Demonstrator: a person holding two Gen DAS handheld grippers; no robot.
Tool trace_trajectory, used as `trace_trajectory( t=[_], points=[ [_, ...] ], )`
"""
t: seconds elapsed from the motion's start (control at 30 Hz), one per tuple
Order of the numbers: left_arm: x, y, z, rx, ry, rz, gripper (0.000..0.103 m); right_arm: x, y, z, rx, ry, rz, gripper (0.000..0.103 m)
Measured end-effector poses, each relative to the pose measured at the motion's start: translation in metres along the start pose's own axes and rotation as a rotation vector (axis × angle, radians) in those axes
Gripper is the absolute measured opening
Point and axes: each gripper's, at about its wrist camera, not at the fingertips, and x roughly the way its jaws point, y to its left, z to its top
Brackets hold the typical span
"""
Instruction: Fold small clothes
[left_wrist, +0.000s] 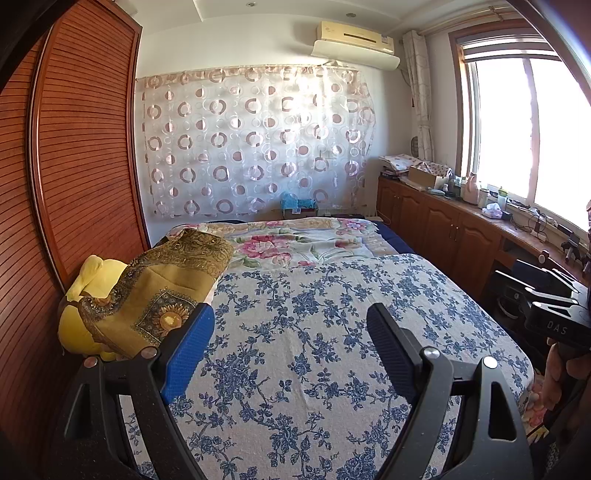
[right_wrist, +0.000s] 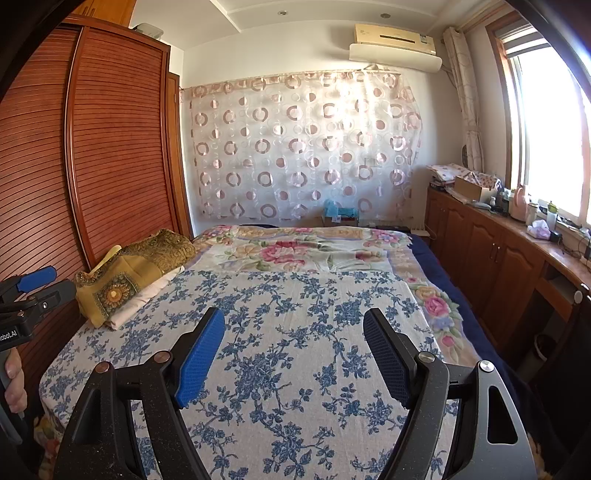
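Note:
A pile of cloth lies at the bed's left edge. It holds a gold-brown patterned cloth (left_wrist: 162, 291) (right_wrist: 122, 280) over a yellow piece (left_wrist: 96, 277) and a cream piece (right_wrist: 147, 293). My left gripper (left_wrist: 291, 314) hovers open over the blue-flowered bedcover (left_wrist: 332, 280), just right of the pile, with nothing between its blue pads. My right gripper (right_wrist: 294, 315) is also open and empty above the same cover (right_wrist: 295, 288). Each gripper shows at the edge of the other's view: the right gripper (left_wrist: 517, 280) held by a hand, the left gripper (right_wrist: 55, 286) beside the pile.
A slatted wooden wardrobe (left_wrist: 85, 166) runs close along the bed's left side. A pink-flowered blanket (left_wrist: 295, 240) covers the far half of the bed. Wooden cabinets (right_wrist: 491, 258) with a cluttered top line the right wall under the window.

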Motion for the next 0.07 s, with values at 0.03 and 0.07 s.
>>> trace_trajectory(
  t=[0.03, 0.07],
  points=[
    [-0.0004, 0.0002, -0.0007, -0.001, -0.001, 0.001, 0.085, -0.0003, 0.0002, 0.0002, 0.000, -0.001, 0.000, 0.079],
    [-0.0005, -0.0001, 0.0000, -0.001, -0.002, 0.000, 0.085, -0.0006, 0.0002, 0.0005, 0.000, -0.002, 0.000, 0.079]
  ],
)
